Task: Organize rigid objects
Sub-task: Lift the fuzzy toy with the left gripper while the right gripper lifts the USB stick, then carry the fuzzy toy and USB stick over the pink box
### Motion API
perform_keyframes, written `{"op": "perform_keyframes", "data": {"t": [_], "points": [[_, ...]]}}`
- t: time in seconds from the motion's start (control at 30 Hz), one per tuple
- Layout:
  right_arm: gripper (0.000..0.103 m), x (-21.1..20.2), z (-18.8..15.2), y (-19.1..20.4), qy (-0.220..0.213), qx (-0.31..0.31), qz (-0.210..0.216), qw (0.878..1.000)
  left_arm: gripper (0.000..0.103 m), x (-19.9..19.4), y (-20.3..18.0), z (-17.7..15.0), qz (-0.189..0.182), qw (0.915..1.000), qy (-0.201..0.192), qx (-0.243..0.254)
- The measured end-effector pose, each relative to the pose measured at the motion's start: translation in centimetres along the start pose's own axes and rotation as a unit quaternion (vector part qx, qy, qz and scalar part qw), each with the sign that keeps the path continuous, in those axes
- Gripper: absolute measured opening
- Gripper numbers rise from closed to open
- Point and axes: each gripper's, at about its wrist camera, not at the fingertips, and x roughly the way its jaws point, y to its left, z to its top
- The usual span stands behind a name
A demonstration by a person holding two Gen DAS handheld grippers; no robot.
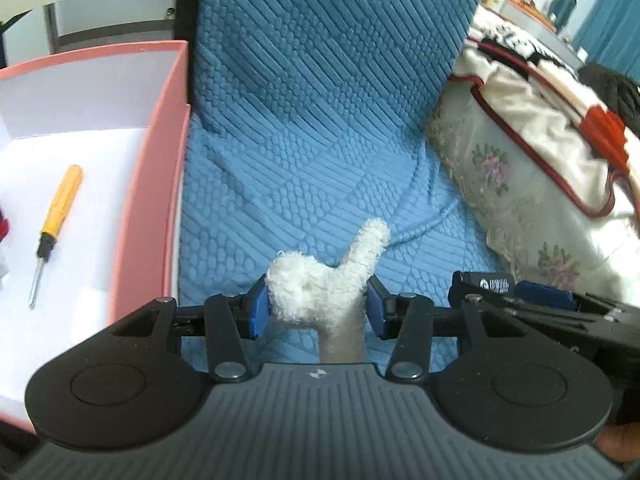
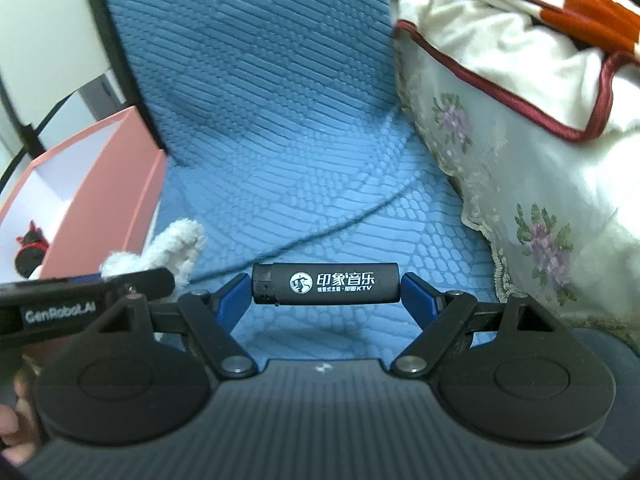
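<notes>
Left gripper (image 1: 318, 306) clamped on white toy (image 1: 324, 286) — blue pads (image 1: 259, 308) pressing both sides, fuzzy limb sticking up past the fingertips toward the right, another limb hanging down between the fingers. Right gripper (image 2: 326, 294) clamped on black lighter (image 2: 326, 283), held crosswise, ends touching both pads (image 2: 416, 294), white print facing the camera. Both held above blue quilt (image 1: 312, 120). Pink box (image 1: 160, 160) just left of left fingers, open, white inside; screwdriver (image 1: 56, 220) with yellow handle lying on its floor, well left of the fingers. In right view, toy and left gripper just left of right fingers, box beyond them — small black-and-red item (image 2: 30, 250) inside, too blurred to name. Floral bedding (image 2: 520, 180) right of right fingers.
</notes>
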Motion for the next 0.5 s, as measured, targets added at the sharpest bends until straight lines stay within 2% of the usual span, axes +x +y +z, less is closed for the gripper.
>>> {"op": "perform_keyframes", "data": {"t": [0.27,0.5], "points": [[0.084,-2.8,1.3,1.0,-0.024,0.001,0.017,1.000,0.054,-3.9,1.2,0.6,0.000,0.9995,-0.020,-0.023],[0.084,-5.4,3.3,3.8,-0.058,-0.023,0.039,0.997,0.054,-7.3,2.8,2.4,-0.003,0.9988,-0.039,-0.031]]}}
